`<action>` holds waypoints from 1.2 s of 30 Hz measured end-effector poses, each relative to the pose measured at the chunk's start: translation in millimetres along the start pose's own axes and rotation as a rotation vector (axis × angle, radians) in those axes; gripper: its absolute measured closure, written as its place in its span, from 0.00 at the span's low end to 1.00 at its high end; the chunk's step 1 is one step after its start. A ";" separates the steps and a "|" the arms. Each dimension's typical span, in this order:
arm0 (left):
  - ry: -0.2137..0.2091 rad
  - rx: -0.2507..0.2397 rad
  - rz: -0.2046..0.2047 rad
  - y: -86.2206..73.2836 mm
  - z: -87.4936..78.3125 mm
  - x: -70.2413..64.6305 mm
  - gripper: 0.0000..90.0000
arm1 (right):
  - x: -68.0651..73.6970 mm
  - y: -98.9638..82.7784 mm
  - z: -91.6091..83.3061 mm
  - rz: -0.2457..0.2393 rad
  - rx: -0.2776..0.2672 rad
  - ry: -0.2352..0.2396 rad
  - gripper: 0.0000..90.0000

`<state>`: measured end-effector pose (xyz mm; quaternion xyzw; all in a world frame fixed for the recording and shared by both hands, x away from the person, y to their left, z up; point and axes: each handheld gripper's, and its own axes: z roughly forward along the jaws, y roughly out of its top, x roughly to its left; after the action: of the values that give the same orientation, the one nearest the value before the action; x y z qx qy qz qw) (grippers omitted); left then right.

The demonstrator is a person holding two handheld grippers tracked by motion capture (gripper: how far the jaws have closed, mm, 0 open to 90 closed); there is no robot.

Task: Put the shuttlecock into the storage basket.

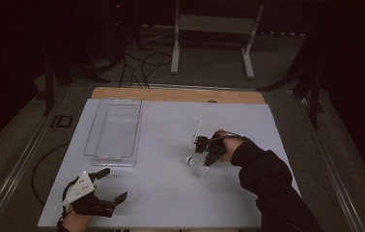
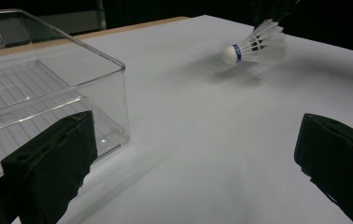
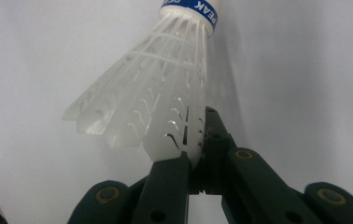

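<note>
A white plastic shuttlecock (image 3: 160,93) with a blue band near its cork is pinched by the edge of its skirt in my right gripper (image 3: 197,154), which is shut on it. In the high view the shuttlecock (image 1: 196,164) hangs at the right gripper (image 1: 209,155), right of the table's middle, cork pointing left. From the left gripper view the shuttlecock (image 2: 255,45) is seen far off, lifted above its shadow. My left gripper (image 1: 107,187) rests at the near left corner, jaws wide open with nothing between them. A clear plastic bin (image 1: 114,129) stands on the left of the table and holds nothing.
A thin white stick-like object (image 1: 197,131) lies on the white table sheet (image 1: 161,193) just beyond the right gripper. The clear bin's near corner (image 2: 118,88) stands close ahead of the left gripper. Cables and a white stand are on the floor behind the table.
</note>
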<state>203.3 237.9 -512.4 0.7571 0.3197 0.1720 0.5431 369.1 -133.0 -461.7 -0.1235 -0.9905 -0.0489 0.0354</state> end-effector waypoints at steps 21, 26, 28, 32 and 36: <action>-0.005 0.013 -0.003 -0.3 2.0 -0.1 0.00 | 21.6 -11.9 -6.5 -0.137 0.025 0.028 1.00; -0.008 0.016 -0.001 -0.2 2.2 -0.3 0.00 | 29.0 -11.6 -9.7 -0.225 0.043 0.012 1.00; -0.007 0.017 0.001 -0.2 2.4 -0.5 0.00 | 33.1 -11.2 -11.8 -0.250 0.047 0.024 1.00; -0.009 0.022 0.002 -0.1 2.6 -0.6 0.00 | 36.9 -9.5 -14.3 -0.267 0.060 0.042 1.00; -0.015 0.031 0.013 1.0 3.4 -2.4 0.00 | 41.7 -7.1 -20.7 -0.285 0.047 0.043 1.00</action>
<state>203.9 233.6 -512.4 0.7688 0.3132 0.1650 0.5325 328.2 -132.0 -438.3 0.0204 -0.9979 -0.0331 0.0522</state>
